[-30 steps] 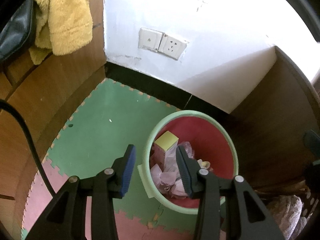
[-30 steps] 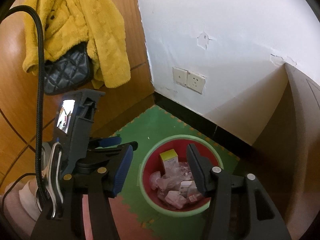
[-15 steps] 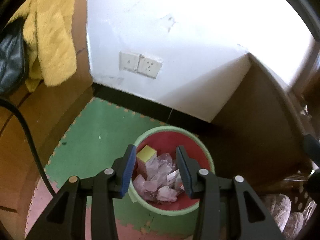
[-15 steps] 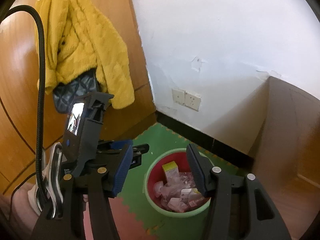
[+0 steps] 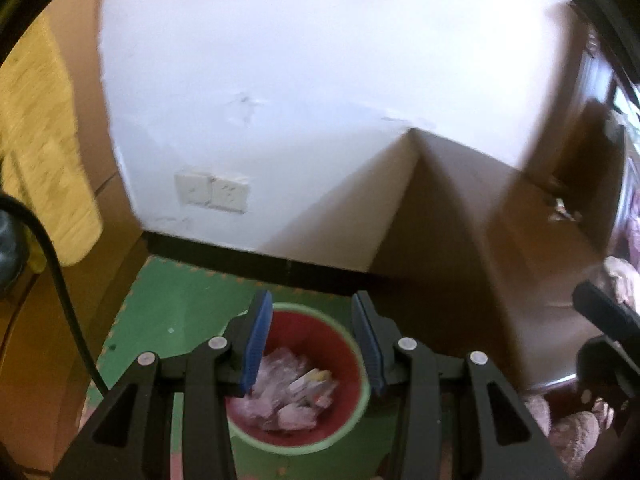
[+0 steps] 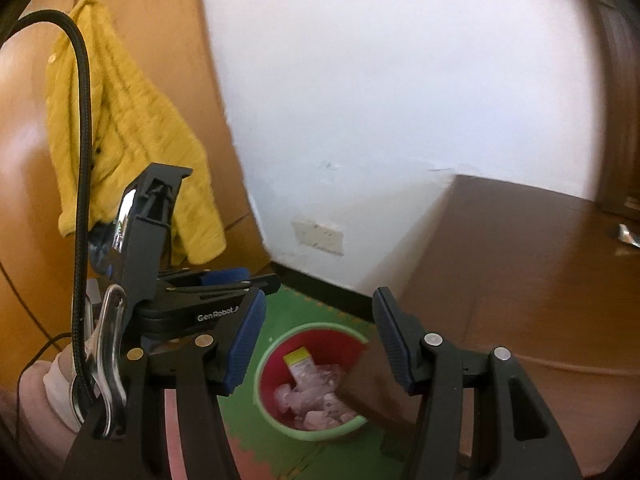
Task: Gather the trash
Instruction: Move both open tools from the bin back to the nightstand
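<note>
Between the blue-padded fingers of the left gripper (image 5: pixel 312 340) nothing was held; the jaws stood partly open and well above the bin (image 5: pixel 352 420). Between the fingers of the right gripper (image 6: pixel 318 344) nothing was held either, and its jaws stood somewhat wider apart.

Below both grippers, the bin stood on the green foam floor mat (image 5: pixel 176 312). It was a round container with a pale green rim and a red inner wall. Inside the bin lay the trash (image 5: pixel 288 396): a heap of crumpled clear-pinkish plastic wrappers with a few small packets among them. Inside the bin, at the back of the heap, a small box with a yellow top (image 6: pixel 298 358) stood upright.

Beside the bin, a brown wooden cabinet (image 6: pixel 520 280) rose, its corner hiding part of the rim in the right wrist view. Behind the bin, a double wall socket (image 5: pixel 211 193) sat on the white wall. To the bin's other side, a yellow garment (image 6: pixel 120 132) hung on a wooden panel.
</note>
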